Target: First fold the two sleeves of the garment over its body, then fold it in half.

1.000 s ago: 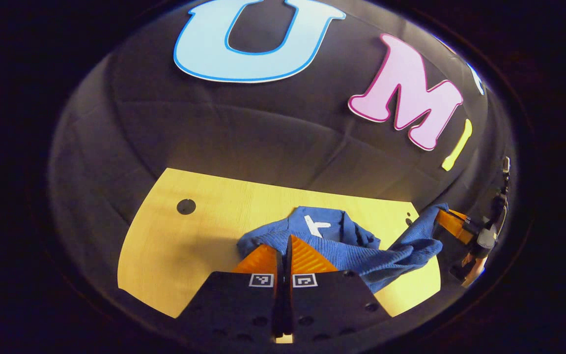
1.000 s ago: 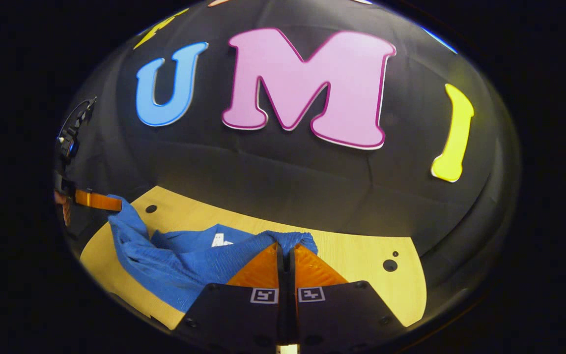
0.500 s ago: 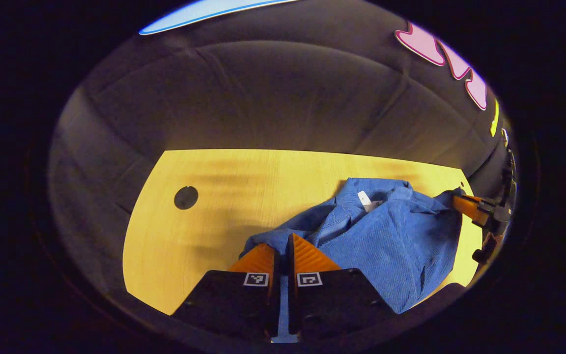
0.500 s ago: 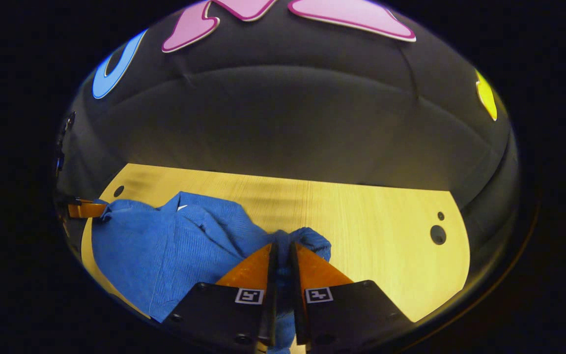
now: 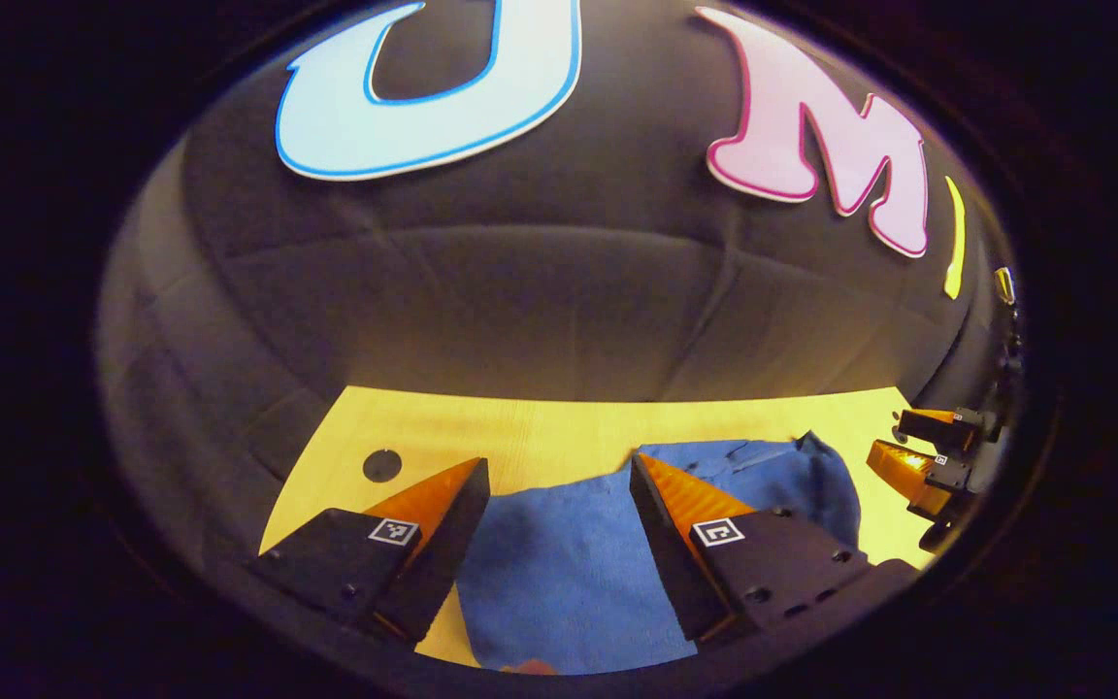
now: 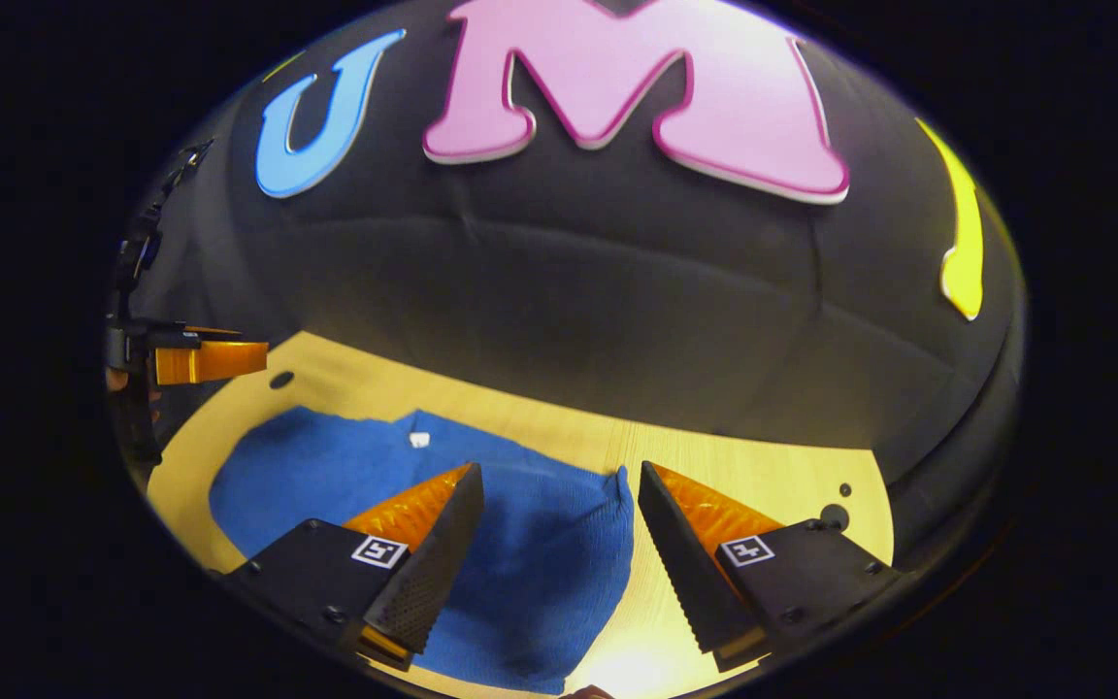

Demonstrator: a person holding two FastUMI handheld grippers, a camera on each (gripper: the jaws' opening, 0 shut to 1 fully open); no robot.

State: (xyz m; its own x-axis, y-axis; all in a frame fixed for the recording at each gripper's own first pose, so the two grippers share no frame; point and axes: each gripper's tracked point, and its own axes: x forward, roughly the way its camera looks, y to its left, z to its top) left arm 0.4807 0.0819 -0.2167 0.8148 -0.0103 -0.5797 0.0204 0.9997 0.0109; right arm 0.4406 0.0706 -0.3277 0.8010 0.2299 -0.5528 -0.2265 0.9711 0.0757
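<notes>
The blue knit garment (image 5: 559,573) lies flat on the yellow wooden table (image 5: 520,437), spread below both grippers. In the left gripper view, my left gripper (image 5: 557,464) is open just above the cloth with nothing between its fingers. The right gripper (image 5: 887,435) shows at the far right edge, also open, beside the garment's right side. In the right gripper view, my right gripper (image 6: 560,470) is open over the garment (image 6: 326,476). A small white tag (image 6: 419,440) shows near the garment's far edge. The left gripper (image 6: 248,348) hangs at the far left, above the table.
Round holes are set into the table (image 6: 714,466): one at the left (image 5: 381,465) in the left gripper view, and two (image 6: 833,515), (image 6: 280,380) in the right gripper view. The black cloth wall rises directly behind the table's far edge.
Both grippers were shut on the lifted garment. They carried it forward and down, then opened and let go. The cloth now lies flat on the table.
</notes>
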